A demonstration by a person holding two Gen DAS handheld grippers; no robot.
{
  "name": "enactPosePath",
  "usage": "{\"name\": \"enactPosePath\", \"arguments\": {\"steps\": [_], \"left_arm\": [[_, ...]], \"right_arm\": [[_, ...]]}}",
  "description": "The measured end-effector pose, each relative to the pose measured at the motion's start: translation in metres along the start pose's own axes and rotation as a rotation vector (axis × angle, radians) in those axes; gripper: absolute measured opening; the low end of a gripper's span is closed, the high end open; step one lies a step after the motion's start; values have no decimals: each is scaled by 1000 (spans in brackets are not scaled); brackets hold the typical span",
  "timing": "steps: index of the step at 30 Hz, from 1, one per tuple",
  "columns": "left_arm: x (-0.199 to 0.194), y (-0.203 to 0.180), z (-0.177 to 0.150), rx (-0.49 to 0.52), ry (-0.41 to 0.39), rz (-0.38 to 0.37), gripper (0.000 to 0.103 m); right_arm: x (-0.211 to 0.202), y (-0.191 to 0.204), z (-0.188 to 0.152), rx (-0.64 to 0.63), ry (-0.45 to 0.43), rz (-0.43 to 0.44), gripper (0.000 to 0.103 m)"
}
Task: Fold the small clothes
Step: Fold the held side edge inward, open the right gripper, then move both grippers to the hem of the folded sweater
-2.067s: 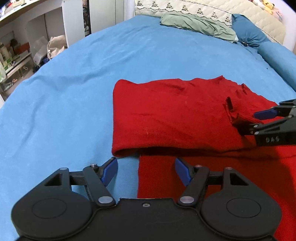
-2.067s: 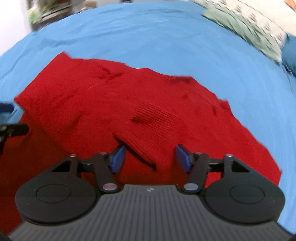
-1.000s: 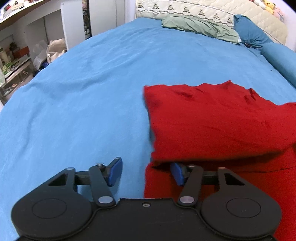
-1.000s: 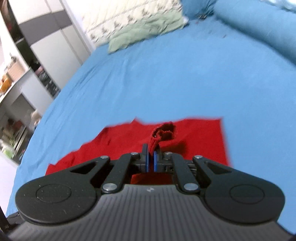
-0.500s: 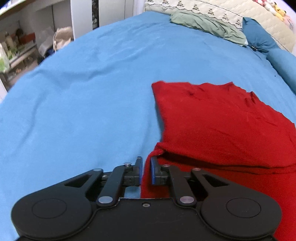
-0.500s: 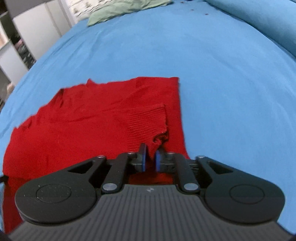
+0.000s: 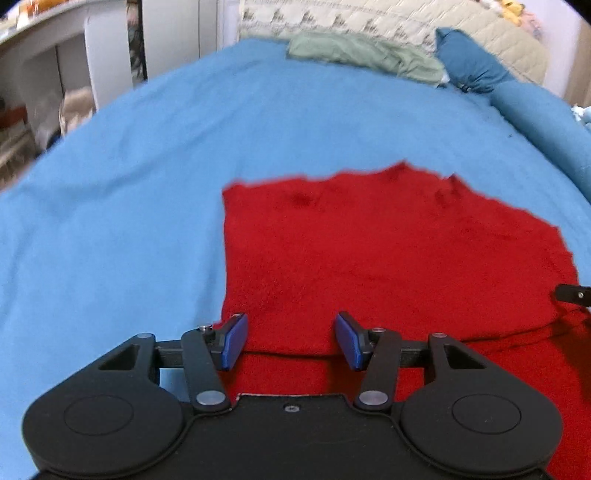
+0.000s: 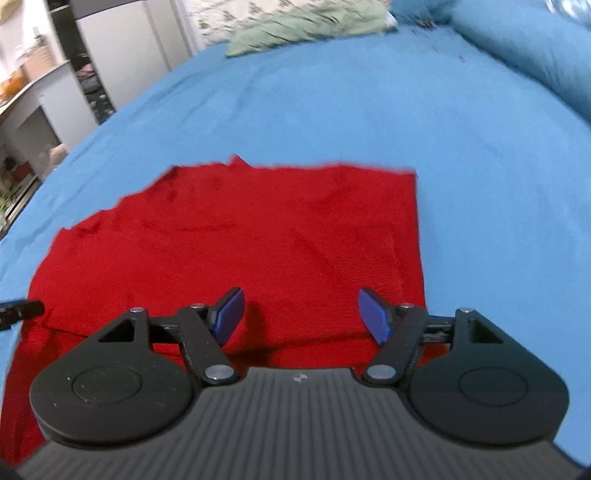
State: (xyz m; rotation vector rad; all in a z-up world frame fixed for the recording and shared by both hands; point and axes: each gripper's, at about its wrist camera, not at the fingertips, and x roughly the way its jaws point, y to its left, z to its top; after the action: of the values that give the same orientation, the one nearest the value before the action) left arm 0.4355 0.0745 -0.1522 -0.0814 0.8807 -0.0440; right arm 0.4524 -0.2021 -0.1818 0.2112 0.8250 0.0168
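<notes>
A red knit garment (image 7: 384, 254) lies flat on the blue bed sheet (image 7: 129, 206), its upper layer folded over onto the lower one. My left gripper (image 7: 291, 341) hovers over the fold's near left corner, its jaws opening, with no cloth pinched between the blue pads. In the right wrist view the same red garment (image 8: 258, 240) fills the middle. My right gripper (image 8: 302, 317) stands over its near right edge, jaws opening wide and empty. The right gripper's tip (image 7: 570, 293) shows at the left view's right edge.
A green cloth (image 7: 365, 55) and blue pillows (image 7: 476, 70) lie at the head of the bed before a quilted cream headboard (image 7: 406, 22). White shelving and cupboards (image 7: 55, 74) stand beyond the bed's left side. Bare blue sheet stretches left of the garment and beyond it.
Both grippers were shut on edges of the red garment half a second ago and have let go, and their jaws now stand apart. The folded layer now lies flat on the lower one.
</notes>
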Motion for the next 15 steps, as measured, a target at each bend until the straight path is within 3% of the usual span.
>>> {"name": "enactPosePath", "arguments": {"steps": [4,10,15], "left_arm": [[0,-1,-11,8,-52,6,58],[-19,-4,-17,12,-104,13,59],[-91,-7,-26,9,-169,4,71]], "right_arm": [[2,-5,-15,-32,-82,25,89],[-15,-7,-17,-89,-102,45,90],[-94,-3,-20,-70,-185,58,90]]}}
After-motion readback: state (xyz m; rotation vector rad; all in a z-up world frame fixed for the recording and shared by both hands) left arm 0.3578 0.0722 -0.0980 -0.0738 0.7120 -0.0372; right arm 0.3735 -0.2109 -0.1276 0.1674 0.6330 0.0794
